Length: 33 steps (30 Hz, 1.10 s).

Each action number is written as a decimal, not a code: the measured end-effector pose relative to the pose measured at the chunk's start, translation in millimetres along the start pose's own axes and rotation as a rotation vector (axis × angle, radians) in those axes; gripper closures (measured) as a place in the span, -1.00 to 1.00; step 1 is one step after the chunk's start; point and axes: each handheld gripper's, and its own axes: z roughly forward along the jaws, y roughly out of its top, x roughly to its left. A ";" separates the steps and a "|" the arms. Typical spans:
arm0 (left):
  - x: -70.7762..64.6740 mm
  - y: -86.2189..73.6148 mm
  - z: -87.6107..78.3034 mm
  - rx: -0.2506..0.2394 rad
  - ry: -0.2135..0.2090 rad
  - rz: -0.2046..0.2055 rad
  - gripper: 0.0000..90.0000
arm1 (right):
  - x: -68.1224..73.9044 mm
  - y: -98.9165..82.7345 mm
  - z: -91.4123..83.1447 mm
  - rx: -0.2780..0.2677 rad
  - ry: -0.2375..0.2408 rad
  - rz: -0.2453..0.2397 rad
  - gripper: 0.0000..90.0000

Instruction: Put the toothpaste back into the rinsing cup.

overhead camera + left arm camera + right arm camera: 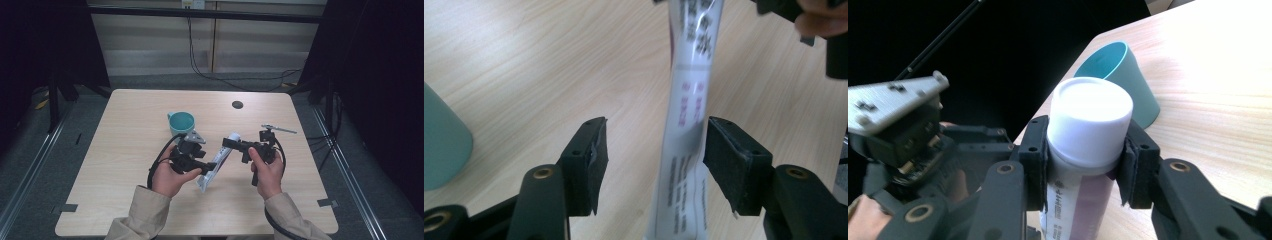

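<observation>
A white tube [214, 164] with purple print and a white cap [1090, 117] hangs slanted above the table, between both hands. My right gripper [230, 144] is shut on it just below the cap, and in the right gripper view [1088, 145] its pads press both sides. My left gripper [207, 167] is at the tube's lower part. In the left gripper view [656, 135] the jaws stand open around the tube [689, 100]; the left pad is clearly apart from it.
A teal cup [181, 122] stands upright on the wooden table [125, 150] just behind the left hand, also at the left edge of the left gripper view [441, 145]. A small black disc [237, 104] lies farther back. Dark curtains flank the table.
</observation>
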 end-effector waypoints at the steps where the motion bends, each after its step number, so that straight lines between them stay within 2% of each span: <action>1: 0.0 0.0 0.0 0.000 0.000 0.000 -0.09 | -0.6 0.8 -1.5 -0.006 0.002 0.005 0.37; 8: 4.0 -16.2 9.6 0.027 -0.025 -0.025 -0.19 | -4.6 6.6 -11.2 -0.021 -0.016 0.010 0.37; 11: 3.9 -20.2 12.2 0.022 -0.038 -0.036 -0.21 | -5.2 7.9 -13.5 -0.025 -0.020 0.006 0.37; 16: 2.9 -27.1 18.4 0.025 -0.061 -0.028 -0.29 | -10.4 9.8 -18.7 -0.036 -0.026 0.023 0.37; 18: 1.0 -26.8 22.0 0.026 -0.065 -0.010 -0.33 | -10.0 9.8 -18.5 -0.031 -0.031 0.021 0.37; 23: -2.7 -24.2 26.3 0.017 -0.071 0.004 -0.34 | -6.9 9.3 -13.6 -0.027 -0.017 0.021 0.37; 26: -5.7 -23.5 29.2 0.009 -0.063 0.021 -0.25 | -4.3 8.9 -10.7 -0.026 -0.004 0.021 0.37; 28: -5.8 -23.9 29.5 0.007 -0.058 0.026 -0.11 | -3.9 7.7 -8.8 -0.032 0.009 0.027 0.37; 30: -5.1 -24.2 28.0 -0.008 -0.075 0.031 -0.03 | -3.1 7.1 -8.1 -0.030 0.013 0.033 0.37; 31: -5.3 -24.3 27.5 -0.011 -0.083 0.036 0.07 | -3.1 6.7 -7.5 -0.031 0.012 0.028 0.37; 32: -5.5 -24.0 26.5 -0.006 -0.092 0.044 0.24 | -3.1 6.4 -7.1 -0.029 0.015 0.031 0.37; 33: -6.0 -23.4 25.2 0.007 -0.094 0.046 0.26 | -3.2 6.1 -6.7 -0.030 0.018 0.033 0.37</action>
